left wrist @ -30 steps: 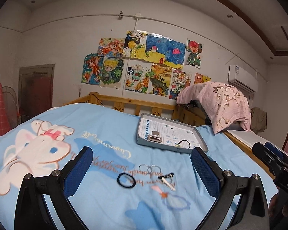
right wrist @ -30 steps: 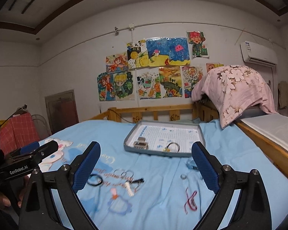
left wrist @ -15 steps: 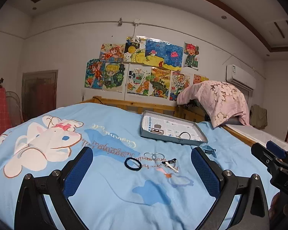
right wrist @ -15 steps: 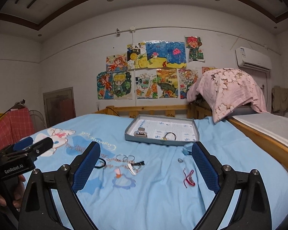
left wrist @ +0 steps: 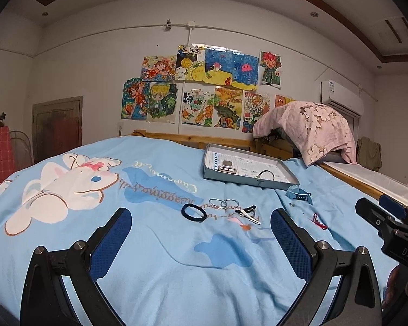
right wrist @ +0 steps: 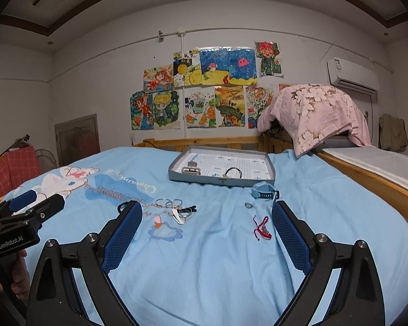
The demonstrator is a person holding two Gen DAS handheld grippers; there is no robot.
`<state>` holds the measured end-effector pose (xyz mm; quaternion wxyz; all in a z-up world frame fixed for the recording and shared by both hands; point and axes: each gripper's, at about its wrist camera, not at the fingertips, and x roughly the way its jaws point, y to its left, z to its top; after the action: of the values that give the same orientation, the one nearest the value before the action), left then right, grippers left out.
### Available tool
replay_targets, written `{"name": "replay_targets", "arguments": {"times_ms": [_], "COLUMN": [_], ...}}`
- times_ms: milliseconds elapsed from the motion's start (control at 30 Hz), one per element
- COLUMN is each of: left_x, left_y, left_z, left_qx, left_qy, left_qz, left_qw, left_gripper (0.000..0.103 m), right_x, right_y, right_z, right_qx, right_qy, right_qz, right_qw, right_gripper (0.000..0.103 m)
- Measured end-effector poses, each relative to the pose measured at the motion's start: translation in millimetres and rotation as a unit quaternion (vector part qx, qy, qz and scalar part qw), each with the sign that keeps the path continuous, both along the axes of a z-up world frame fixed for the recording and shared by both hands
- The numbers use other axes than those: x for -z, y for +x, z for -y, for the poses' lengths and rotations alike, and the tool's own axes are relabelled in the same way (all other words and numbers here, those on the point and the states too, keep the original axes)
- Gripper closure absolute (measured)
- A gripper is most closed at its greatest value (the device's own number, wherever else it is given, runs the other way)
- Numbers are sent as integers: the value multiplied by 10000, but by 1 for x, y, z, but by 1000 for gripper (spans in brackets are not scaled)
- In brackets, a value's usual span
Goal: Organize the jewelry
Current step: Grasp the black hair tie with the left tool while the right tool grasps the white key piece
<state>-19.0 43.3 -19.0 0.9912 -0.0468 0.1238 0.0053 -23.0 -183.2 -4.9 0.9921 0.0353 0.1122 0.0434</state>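
Observation:
A grey tray lies far on the blue bed, holding a clasp piece and a black ring. Nearer lie a black hair tie, two thin hoops, a key bunch, a blue watch, a small ring and a red string bracelet. My left gripper and right gripper are both open and empty, held well back from the items.
A wooden bed rail runs along the right, with a pink floral cloth draped over the headboard corner. Drawings cover the far wall. The other gripper shows at each view's edge.
Both grippers have pulled back and risen, so the tray and jewelry look farther away. Nothing was picked up or moved.

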Motion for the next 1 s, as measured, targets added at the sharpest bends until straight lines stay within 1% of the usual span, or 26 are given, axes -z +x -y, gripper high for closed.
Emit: {"name": "replay_targets", "arguments": {"times_ms": [133,300,467,600,800,1000], "left_x": [-2,-8,-11,-3,10,16], "left_y": [12,41,79,106,139,168], "left_z": [-6,-19,-31,-42,-52,-49], "left_qx": [-40,-130,-154,-185,-243,-172], "left_qy": [-21,-168,-150,-188,-69,63], "left_qz": [-227,-496,-680,-843,-967,-1034], "left_qw": [9997,9985,9975,9961,9950,9945], "left_gripper": [0,0,0,0,0,0], "right_x": [-1,-8,-18,-21,-11,5], "right_y": [7,20,55,81,120,153], "right_z": [-2,-5,-13,-17,-18,-19], "right_qx": [3,19,34,64,1,-88], "right_qy": [-34,-96,-30,88,121,206], "right_qz": [-36,86,154,223,31,-184], "right_qw": [10000,9999,9999,9997,9999,9996], "right_gripper": [9,9,9,9,9,9]}}
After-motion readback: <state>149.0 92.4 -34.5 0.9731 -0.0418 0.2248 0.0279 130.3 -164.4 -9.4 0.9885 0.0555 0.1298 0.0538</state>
